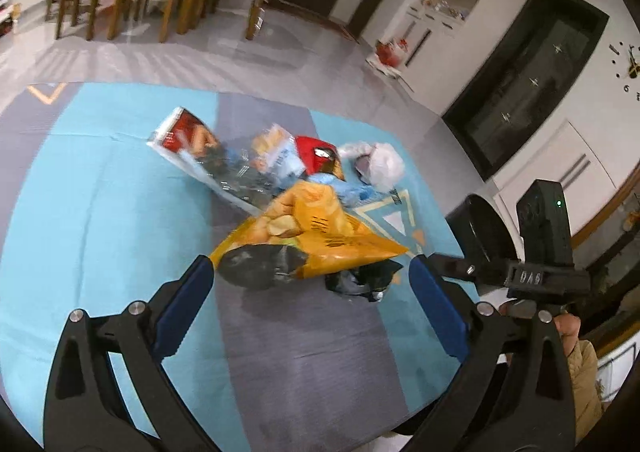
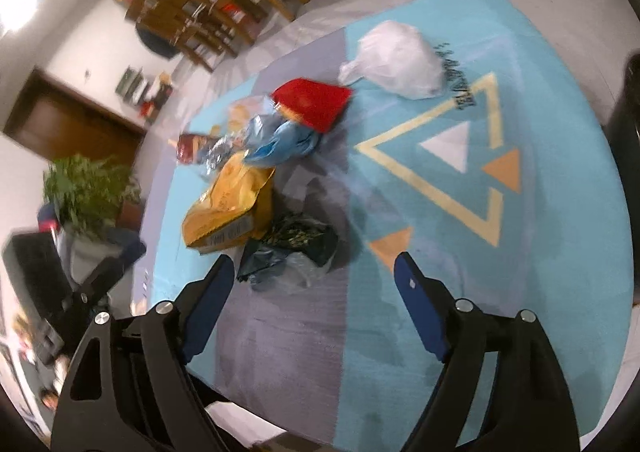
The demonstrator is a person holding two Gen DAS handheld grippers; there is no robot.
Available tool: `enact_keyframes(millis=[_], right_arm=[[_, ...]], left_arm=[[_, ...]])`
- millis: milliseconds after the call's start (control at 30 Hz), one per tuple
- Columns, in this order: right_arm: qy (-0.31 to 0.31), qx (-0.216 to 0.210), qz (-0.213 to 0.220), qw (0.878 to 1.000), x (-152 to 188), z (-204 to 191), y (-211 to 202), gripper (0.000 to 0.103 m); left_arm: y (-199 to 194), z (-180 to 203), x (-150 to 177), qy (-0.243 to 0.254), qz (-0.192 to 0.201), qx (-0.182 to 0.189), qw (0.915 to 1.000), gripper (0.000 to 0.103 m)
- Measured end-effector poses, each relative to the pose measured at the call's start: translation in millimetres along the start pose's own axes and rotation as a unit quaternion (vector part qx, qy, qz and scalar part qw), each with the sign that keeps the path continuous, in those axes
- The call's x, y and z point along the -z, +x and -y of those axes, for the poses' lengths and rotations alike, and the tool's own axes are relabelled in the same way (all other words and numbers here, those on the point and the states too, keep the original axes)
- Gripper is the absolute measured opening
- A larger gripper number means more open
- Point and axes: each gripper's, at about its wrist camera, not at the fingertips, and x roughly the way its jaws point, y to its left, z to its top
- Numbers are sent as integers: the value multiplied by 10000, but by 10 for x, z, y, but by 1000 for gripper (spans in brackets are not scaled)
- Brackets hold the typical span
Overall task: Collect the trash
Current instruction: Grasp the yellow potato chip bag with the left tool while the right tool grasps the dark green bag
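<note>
Hovering claws: left claw (image 1: 310,276) and right claw (image 2: 314,272) both hang over the rug (image 1: 100,212) with fingers spread wide, holding nothing.
Nearest trash: dark crumpled wrapper (image 2: 294,248), on the rug just ahead of the right claw; likely feather-light and crackly, so a pinch on a raised fold looks best.
Next: yellow chip bag (image 1: 308,228), lying just ahead of the left claw; seemingly empty, slick foil, best taken at a crimped edge.
Middle pile: blue plastic bag (image 2: 280,142) and red packet (image 2: 312,104), overlapping; soft, limp.
Farthest: white plastic bag (image 2: 396,60), puffy; probably grip the knotted neck.
</note>
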Motion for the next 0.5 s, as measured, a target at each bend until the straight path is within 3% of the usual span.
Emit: enact_keyframes(millis=[133,233,333,500], right_arm=[[-567,405,-77,9975,41,-200,117,82],[-965,515,-33,9940,71,-343,190,82],[-1271,752,8,9890,80,-457,279,82],[-1566,1023,-62,9823,70,-546,502,82]], left_arm=[[192,-23,-148,-122,-192,144,9996,98],[347,-125,-234,-496,-364,324,9976,98],[480,-235,-262,-780,-463,144,9958,98],[625,-307,-268,-778,-592,-76,9952,98]])
